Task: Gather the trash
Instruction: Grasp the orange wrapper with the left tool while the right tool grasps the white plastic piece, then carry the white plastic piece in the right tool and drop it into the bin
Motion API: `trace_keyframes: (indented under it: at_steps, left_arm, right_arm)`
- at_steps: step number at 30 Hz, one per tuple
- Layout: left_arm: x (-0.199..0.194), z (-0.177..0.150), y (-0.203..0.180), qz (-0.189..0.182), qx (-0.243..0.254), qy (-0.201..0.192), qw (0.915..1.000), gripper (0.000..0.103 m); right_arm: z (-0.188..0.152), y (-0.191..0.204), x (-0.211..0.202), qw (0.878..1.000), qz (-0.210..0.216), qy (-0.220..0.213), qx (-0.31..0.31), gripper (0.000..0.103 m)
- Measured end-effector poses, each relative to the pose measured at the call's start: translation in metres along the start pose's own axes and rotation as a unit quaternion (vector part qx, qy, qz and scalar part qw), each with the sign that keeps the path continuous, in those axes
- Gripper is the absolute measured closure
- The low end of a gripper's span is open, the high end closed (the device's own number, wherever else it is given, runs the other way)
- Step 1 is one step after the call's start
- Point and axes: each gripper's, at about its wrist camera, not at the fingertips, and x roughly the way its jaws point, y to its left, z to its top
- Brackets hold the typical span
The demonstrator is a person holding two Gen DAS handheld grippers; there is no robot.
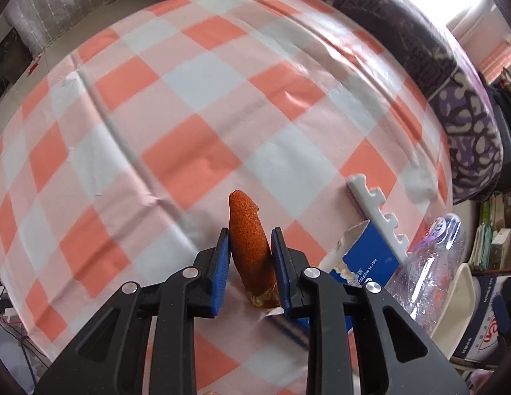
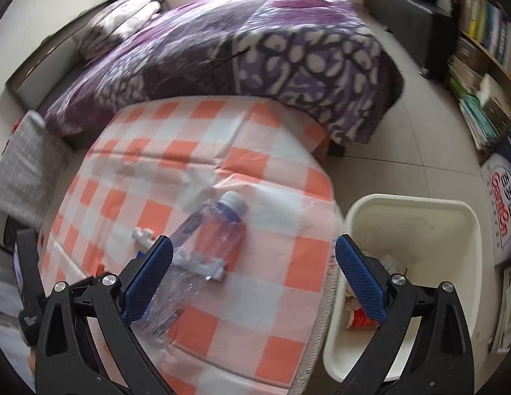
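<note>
**Rough orange piece pinched, bottle next**

The left claw [image 1: 250,256] is closed narrowly on an orange, gritty-looking sponge-like piece [image 1: 250,240], gripped around its middle with the rounded tip sticking out beyond the pads. It looks light and somewhat soft, so a mid-body pinch should hold; the frayed lower end seems crumbly. The right claw [image 2: 255,276] is spread wide and holds nothing, poised over the checkered surface [image 2: 281,299] near an empty clear plastic bottle [image 2: 202,250] lying on its side. That bottle is probably light, slick and crushable; its ridged middle looks the safest grip. The cream bin [image 2: 420,210] stands just beside the surface edge, trash already inside.
</note>
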Motion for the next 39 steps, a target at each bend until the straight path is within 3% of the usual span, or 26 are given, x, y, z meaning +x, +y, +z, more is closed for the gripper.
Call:
trace_keyframes:
  at_steps: [4,9,16,21,22,23,27,36,39]
  left_arm:
    - [-0.037,0.01,0.023,-0.02,-0.015,-0.032,0.9992,0.078]
    - [-0.076,0.018,0.037,-0.037,-0.016,-0.073,0.9965,0.078]
    - [-0.103,0.025,0.044,-0.039,-0.01,-0.103,0.9939,0.078]
    - [-0.111,0.03,0.063,-0.045,-0.029,-0.109,0.9926,0.078]
    - [-0.111,0.031,0.067,-0.045,-0.033,-0.108,0.9926,0.078]
    - [-0.11,0.031,0.069,-0.045,-0.035,-0.107,0.9926,0.078]
    - [-0.107,0.032,0.074,-0.043,-0.041,-0.103,0.9929,0.078]
    - [-0.109,0.032,0.081,-0.044,-0.048,-0.106,0.9922,0.078]
    - [-0.111,0.033,0.082,-0.046,-0.05,-0.111,0.9915,0.078]
  right_arm:
    - [0.001,0.056,0.019,0.993,0.011,0.039,-0.112,0.008]
    - [0.009,0.122,0.052,0.969,0.027,0.096,-0.225,0.012]
    - [0.004,0.168,0.105,0.94,0.005,0.178,-0.291,0.028]
    - [-0.001,0.172,0.13,0.931,-0.009,0.216,-0.296,0.051]
    - [-0.002,0.172,0.132,0.93,-0.01,0.22,-0.294,0.054]
    - [-0.003,0.171,0.134,0.931,-0.011,0.221,-0.291,0.065]
    - [-0.002,0.17,0.13,0.943,0.001,0.202,-0.266,0.08]
    - [0.008,0.175,0.101,0.96,0.003,0.133,-0.247,0.08]
    - [0.019,0.175,0.083,0.969,0.026,0.101,-0.222,0.08]
